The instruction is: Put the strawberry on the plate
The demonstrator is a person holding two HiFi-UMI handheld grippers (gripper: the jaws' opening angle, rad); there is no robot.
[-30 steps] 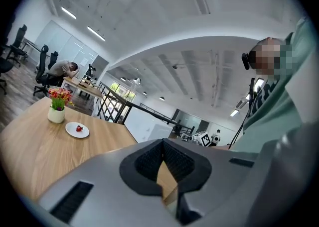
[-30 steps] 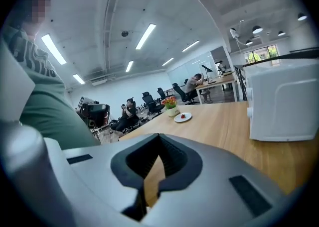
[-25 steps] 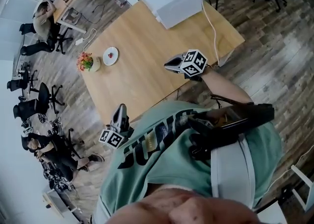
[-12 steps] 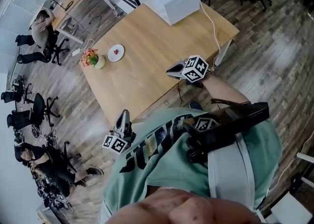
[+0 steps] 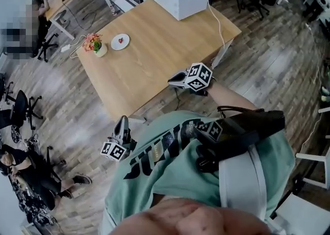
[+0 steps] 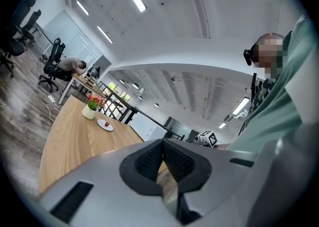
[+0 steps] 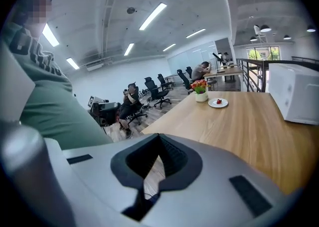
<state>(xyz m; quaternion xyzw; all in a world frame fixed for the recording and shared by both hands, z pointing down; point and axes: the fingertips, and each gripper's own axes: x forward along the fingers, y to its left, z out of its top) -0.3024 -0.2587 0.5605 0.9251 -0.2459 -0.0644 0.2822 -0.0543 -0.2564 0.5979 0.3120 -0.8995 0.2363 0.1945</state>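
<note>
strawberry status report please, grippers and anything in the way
Left gripper shut, empty. Right gripper shut, empty. Strawberry already on plate, far end of table. Flower pot beside plate, not blocking it.
</note>
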